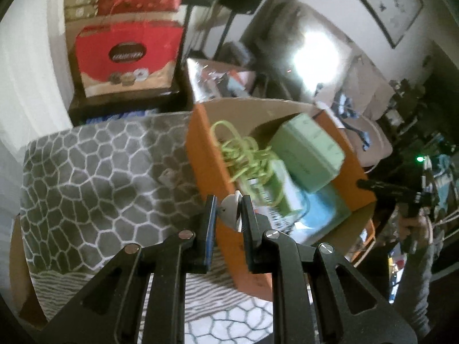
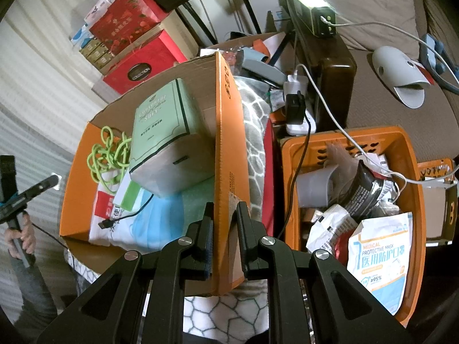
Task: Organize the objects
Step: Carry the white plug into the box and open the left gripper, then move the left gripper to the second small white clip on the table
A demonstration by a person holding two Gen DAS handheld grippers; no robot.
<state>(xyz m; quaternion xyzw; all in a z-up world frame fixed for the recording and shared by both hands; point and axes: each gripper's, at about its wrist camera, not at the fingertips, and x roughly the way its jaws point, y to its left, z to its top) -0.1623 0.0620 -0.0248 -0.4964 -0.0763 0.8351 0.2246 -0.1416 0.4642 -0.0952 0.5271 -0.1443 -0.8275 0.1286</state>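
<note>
With the right gripper point(image 2: 223, 215) clenched on the orange box point(image 2: 226, 154) wall, the left gripper point(image 1: 228, 209), jaws pinching a small white item point(image 1: 229, 210), needed a steady drop inside.

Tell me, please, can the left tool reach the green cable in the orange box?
Probably to reach, not grasp: the orange box is open-topped and the green cable lies uncovered, but the left tool seems to hold a small white item.

Beyond the grey patterned blanket point(image 1: 94, 172) stands a stack of red gift boxes point(image 1: 129, 54). To the blanket's right sit a white power strip point(image 2: 299, 114), a dark wooden frame point(image 2: 335, 77) and a brown sofa point(image 2: 381, 8).
</note>
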